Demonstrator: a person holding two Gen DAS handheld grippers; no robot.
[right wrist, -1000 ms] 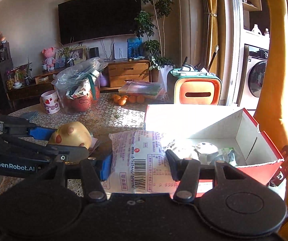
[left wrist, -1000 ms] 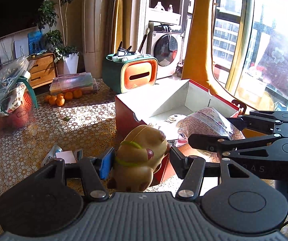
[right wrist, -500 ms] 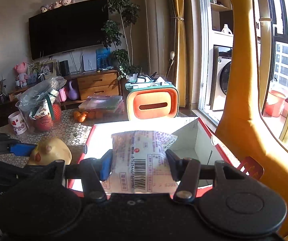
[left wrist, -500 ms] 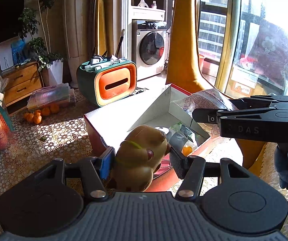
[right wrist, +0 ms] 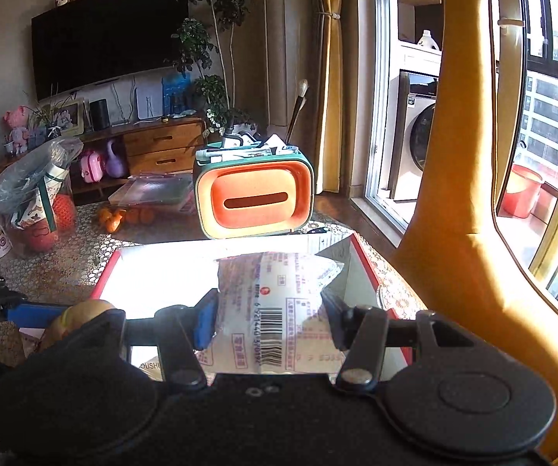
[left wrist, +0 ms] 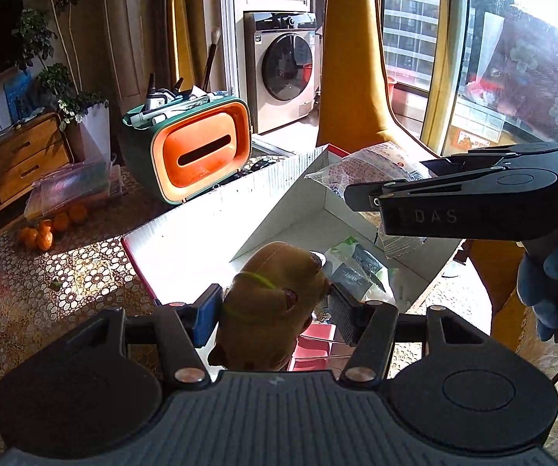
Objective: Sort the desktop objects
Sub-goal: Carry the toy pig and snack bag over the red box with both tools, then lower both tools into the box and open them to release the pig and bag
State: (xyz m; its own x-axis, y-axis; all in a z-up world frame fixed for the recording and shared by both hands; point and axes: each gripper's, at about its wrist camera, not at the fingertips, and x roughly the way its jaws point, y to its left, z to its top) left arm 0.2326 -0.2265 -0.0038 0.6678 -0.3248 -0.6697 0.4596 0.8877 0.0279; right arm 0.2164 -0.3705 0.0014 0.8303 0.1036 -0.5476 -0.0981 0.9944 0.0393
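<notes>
Now the left gripper [left wrist: 273, 310] is clamping its jaws on a brown plush toy [left wrist: 271, 306] over the red-rimmed white box [left wrist: 185, 248] on the worktop [left wrist: 65, 272]. Right gripper [right wrist: 269, 316] is pinching a printed plastic packet [right wrist: 275, 303] above that box, probably snacks.

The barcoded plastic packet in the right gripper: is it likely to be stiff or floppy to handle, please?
Probably floppy: the plastic packet looks thin and crinkled between the right gripper pads. It likely sags once released, and looks light.
</notes>
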